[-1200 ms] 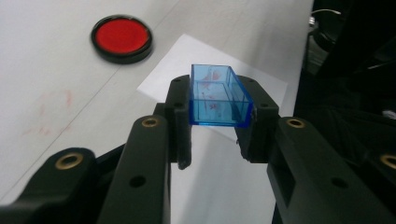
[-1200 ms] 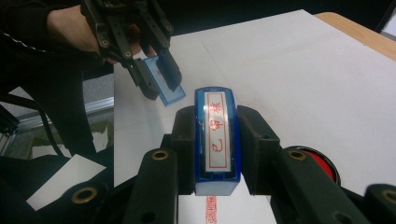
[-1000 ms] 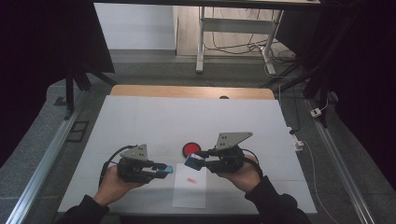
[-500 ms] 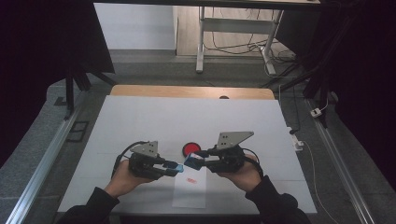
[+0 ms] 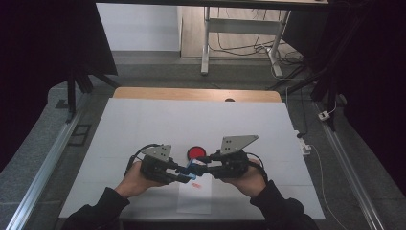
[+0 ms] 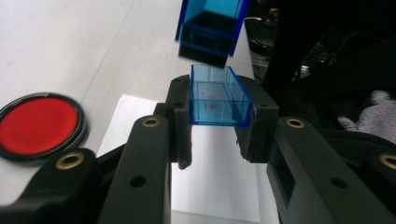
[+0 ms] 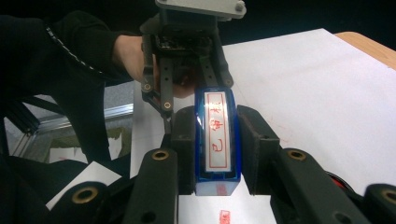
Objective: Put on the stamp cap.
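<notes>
High view is showing the left gripper (image 5: 184, 176) pinching a clear blue cap (image 6: 217, 95) and the right gripper (image 5: 197, 167) clamping the blue stamp (image 7: 216, 140), both hovering just near the red ink pad (image 5: 195, 153), needing straight alignment for capping.

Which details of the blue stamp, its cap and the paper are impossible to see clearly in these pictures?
- Blue cap, left gripper view: its interior is blurred behind tinted plastic.
- Stamp, right gripper view: its printing face is hidden, being turned away from the camera; the label's red characters are too soft to read.
- Red print on the paper, right gripper view: too small and blurred to read.
- High view: both blue parts are too small to separate between the hand-held grippers.
</notes>
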`<state>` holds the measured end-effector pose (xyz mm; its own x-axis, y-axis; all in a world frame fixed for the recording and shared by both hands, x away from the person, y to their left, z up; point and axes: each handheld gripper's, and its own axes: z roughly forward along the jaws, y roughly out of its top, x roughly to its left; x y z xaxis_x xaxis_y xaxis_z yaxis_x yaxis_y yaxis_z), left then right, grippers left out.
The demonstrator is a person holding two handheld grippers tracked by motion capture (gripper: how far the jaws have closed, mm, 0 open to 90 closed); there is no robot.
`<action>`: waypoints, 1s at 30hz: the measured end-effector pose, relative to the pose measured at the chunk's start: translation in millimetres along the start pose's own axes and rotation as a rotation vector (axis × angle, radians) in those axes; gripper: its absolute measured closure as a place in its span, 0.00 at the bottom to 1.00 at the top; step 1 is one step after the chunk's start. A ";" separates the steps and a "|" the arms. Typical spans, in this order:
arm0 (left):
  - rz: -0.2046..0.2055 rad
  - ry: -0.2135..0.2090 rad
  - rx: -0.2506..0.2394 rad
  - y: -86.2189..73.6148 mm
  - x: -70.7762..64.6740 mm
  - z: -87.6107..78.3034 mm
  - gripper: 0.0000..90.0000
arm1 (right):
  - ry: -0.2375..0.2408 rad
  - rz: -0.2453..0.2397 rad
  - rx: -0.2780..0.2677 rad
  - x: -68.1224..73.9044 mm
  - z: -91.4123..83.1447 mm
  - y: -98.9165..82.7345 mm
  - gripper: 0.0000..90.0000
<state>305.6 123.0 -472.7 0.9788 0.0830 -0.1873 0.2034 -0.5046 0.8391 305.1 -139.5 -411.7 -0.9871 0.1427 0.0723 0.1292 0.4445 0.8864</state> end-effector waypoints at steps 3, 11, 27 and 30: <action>0.010 -0.018 -0.008 1.2 0.8 1.5 0.76 | 0.010 -0.002 -0.002 0.2 0.5 0.2 0.78; 0.015 -0.058 -0.033 2.8 5.3 1.6 0.76 | 0.034 -0.014 -0.008 1.5 1.5 0.8 0.78; 0.062 -0.099 -0.074 4.8 4.4 0.9 0.76 | 0.079 -0.007 -0.035 2.1 1.4 1.0 0.78; 0.079 -0.096 -0.078 5.3 2.9 0.2 0.76 | 0.096 0.011 -0.047 0.6 1.3 -0.1 0.78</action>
<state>309.5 120.4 -469.0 0.9857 -0.0387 -0.1640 0.1308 -0.4375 0.8897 304.6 -138.2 -412.3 -0.9905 0.0605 0.1234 0.1374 0.4014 0.9055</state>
